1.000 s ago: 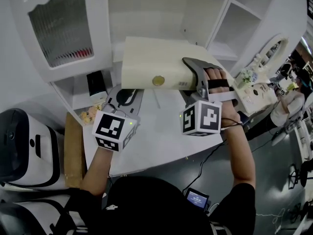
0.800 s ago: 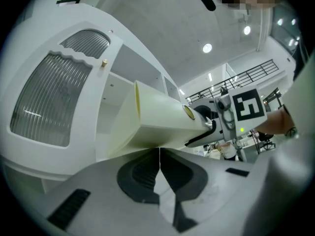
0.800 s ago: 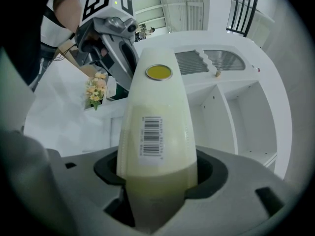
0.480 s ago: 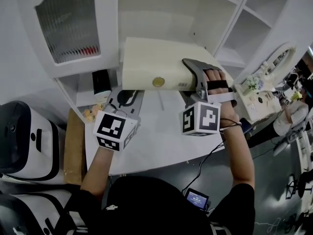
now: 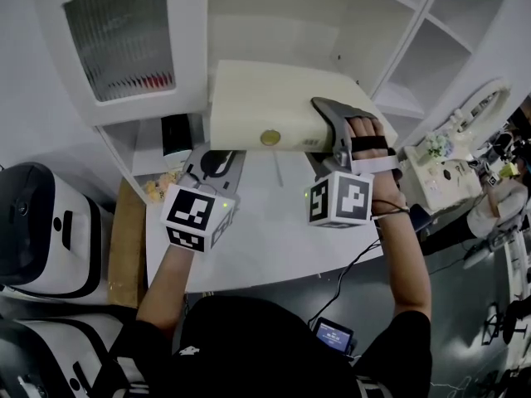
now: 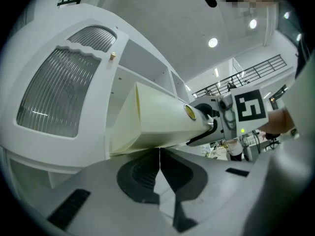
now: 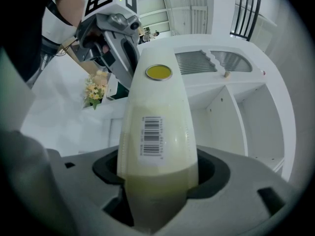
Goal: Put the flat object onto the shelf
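**Flat cream box (image 5: 265, 106) held at the shelf (image 5: 274, 23)**

Our right gripper (image 5: 328, 121) grasps the flat cream box by its near end, its jaws just eased slightly wider. The box sits at the shelf's open bay, above the table (image 5: 265, 230). Our left gripper (image 5: 211, 164) sits just beneath the box, jaws clenched and empty.

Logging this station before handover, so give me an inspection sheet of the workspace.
Surface: white table in front of the shelf unit.
Job's things: cream flat box, far end at the shelf opening.
Clutter: flowers beside the table; dark item in a lower cubby.
Grippers: right gripper jaws grip the box's end, just opened slightly; left gripper jaws together, empty, by the box's underside.
Cables: one cable drops toward a floor device.
Surroundings: white-and-black machines at left.
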Action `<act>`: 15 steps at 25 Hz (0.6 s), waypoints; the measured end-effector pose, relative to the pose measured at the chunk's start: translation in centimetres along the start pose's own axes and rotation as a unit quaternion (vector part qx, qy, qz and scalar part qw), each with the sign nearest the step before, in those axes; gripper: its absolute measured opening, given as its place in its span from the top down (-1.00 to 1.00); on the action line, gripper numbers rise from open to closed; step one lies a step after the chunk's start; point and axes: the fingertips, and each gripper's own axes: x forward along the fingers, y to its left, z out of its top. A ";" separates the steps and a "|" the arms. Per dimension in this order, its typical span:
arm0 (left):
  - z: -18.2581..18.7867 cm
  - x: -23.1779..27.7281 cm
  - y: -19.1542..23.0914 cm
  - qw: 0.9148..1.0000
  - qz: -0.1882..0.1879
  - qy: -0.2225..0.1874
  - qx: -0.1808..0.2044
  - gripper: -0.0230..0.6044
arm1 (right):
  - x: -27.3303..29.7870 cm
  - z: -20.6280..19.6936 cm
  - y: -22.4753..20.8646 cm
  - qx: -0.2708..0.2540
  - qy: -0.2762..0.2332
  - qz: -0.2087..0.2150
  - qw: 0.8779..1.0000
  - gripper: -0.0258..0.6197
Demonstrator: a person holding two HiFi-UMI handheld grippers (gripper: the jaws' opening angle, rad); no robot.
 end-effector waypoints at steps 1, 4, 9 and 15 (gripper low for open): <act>-0.1 0.1 0.1 1.000 0.001 0.001 0.000 0.91 | 0.2 0.0 0.0 0.000 -0.001 0.000 1.000 -0.06; -0.4 0.1 0.4 1.000 0.005 0.004 -0.001 0.91 | 0.6 0.1 0.2 -0.001 0.000 -0.001 1.000 -0.08; -0.9 -0.1 0.9 1.000 0.013 0.013 0.001 0.91 | 1.5 -0.2 0.5 -0.003 0.004 -0.001 1.000 -0.12; -1.9 -0.2 1.2 0.999 0.022 0.025 0.004 0.91 | 3.5 -1.0 1.1 -0.005 0.008 0.000 1.000 -0.14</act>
